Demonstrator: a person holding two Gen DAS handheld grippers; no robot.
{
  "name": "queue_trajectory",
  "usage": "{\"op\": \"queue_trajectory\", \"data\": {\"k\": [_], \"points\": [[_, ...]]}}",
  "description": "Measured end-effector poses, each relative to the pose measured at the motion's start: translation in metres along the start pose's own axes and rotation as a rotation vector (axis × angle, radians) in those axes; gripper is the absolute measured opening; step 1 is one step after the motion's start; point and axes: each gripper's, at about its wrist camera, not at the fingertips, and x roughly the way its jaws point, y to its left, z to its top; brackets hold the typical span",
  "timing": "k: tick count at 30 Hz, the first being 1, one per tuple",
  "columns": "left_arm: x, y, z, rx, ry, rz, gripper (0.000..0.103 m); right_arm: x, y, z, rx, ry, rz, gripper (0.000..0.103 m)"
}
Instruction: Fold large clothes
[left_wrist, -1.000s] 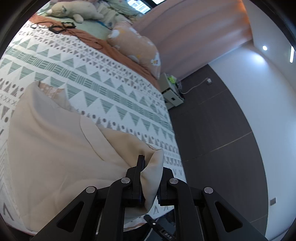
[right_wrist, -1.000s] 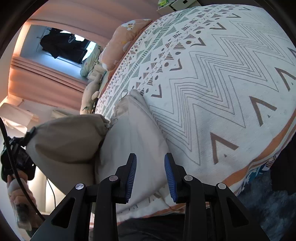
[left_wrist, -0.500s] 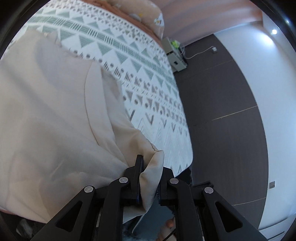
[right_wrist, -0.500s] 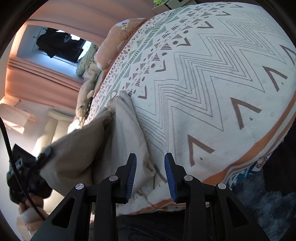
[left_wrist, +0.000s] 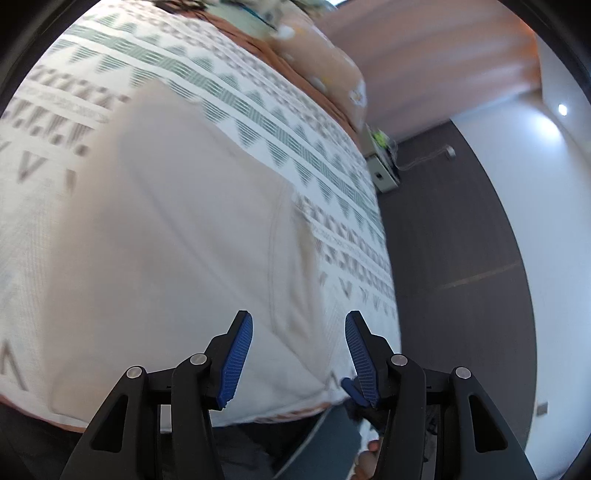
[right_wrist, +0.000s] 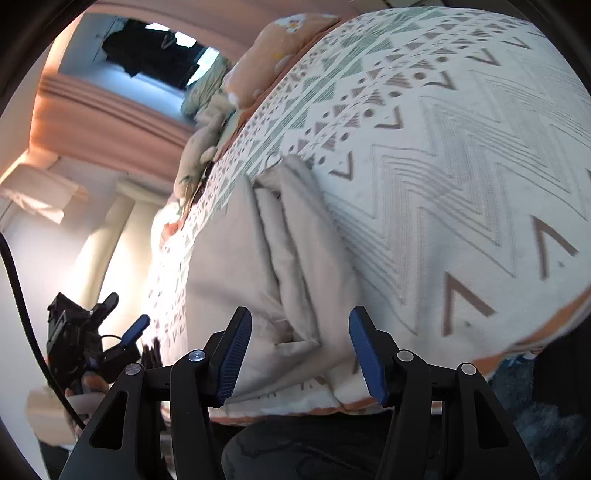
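We have just released the beige garment (left_wrist: 177, 229) from our left gripper (left_wrist: 295, 350), its jaws now spread like the empty right gripper's (right_wrist: 300, 350), so this fold lies flat on the patterned bedspread (right_wrist: 461, 155).

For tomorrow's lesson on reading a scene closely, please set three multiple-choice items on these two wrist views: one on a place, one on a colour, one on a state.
1. Where does the beige garment lie?
A. on the dark floor
B. on the patterned bedspread
C. on the nightstand

2. What colour are the pads of the tongs?
A. blue
B. red
C. yellow

3. In what state are the left tongs?
A. shut on the garment
B. shut on nothing
C. open, holding nothing

Answers:
1. B: the bedspread's triangle and zigzag print shows all round the cloth in both views.
2. A: ribbed blue pads line the inner faces of the fingers on both the left tongs and the right tongs.
3. C: the fingers stand wide apart, with the garment lying flat beyond them.
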Motion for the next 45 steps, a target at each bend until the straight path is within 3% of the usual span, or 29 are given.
{"op": "queue_trajectory", "data": {"k": [6, 13, 19, 22, 26, 30, 31, 32, 33, 36, 39, 44, 45], "points": [[-0.049, 0.054, 0.014, -0.062, -0.100, 0.112, 0.054, 0.050, 0.029, 0.016, -0.090, 0.111, -0.019, 0.056], [-0.077, 0.118, 0.015, -0.127, -0.113, 0.213, 0.054, 0.095, 0.056, 0.039, -0.182, 0.186, -0.089, 0.056], [-0.067, 0.156, 0.012, -0.160, -0.077, 0.244, 0.054, 0.128, 0.074, 0.058, -0.244, 0.240, -0.128, 0.056], [-0.055, 0.160, 0.009, -0.151, -0.043, 0.247, 0.054, 0.148, 0.078, 0.065, -0.255, 0.279, -0.158, 0.056], [-0.041, 0.163, 0.009, -0.154, -0.011, 0.258, 0.054, 0.174, 0.086, 0.068, -0.278, 0.352, -0.135, 0.056], [-0.034, 0.164, 0.007, -0.158, -0.002, 0.253, 0.054, 0.187, 0.092, 0.068, -0.323, 0.355, -0.187, 0.056], [-0.034, 0.164, 0.006, -0.159, -0.001, 0.253, 0.054, 0.188, 0.094, 0.069, -0.337, 0.350, -0.193, 0.051], [-0.033, 0.164, 0.006, -0.162, -0.001, 0.252, 0.054, 0.186, 0.095, 0.069, -0.349, 0.333, -0.210, 0.017], [-0.033, 0.164, 0.006, -0.164, -0.002, 0.251, 0.054, 0.186, 0.097, 0.070, -0.356, 0.323, -0.220, 0.005], [-0.035, 0.161, 0.006, -0.158, -0.010, 0.251, 0.054, 0.173, 0.099, 0.073, -0.375, 0.272, -0.191, 0.004], [-0.035, 0.159, 0.007, -0.151, -0.017, 0.262, 0.054, 0.158, 0.099, 0.076, -0.397, 0.233, -0.215, 0.003], [-0.020, 0.154, 0.008, -0.123, 0.019, 0.279, 0.054, 0.159, 0.080, 0.082, -0.331, 0.255, -0.230, 0.004], [-0.016, 0.153, 0.008, -0.115, 0.031, 0.282, 0.054, 0.157, 0.077, 0.084, -0.316, 0.261, -0.229, 0.009]]}}
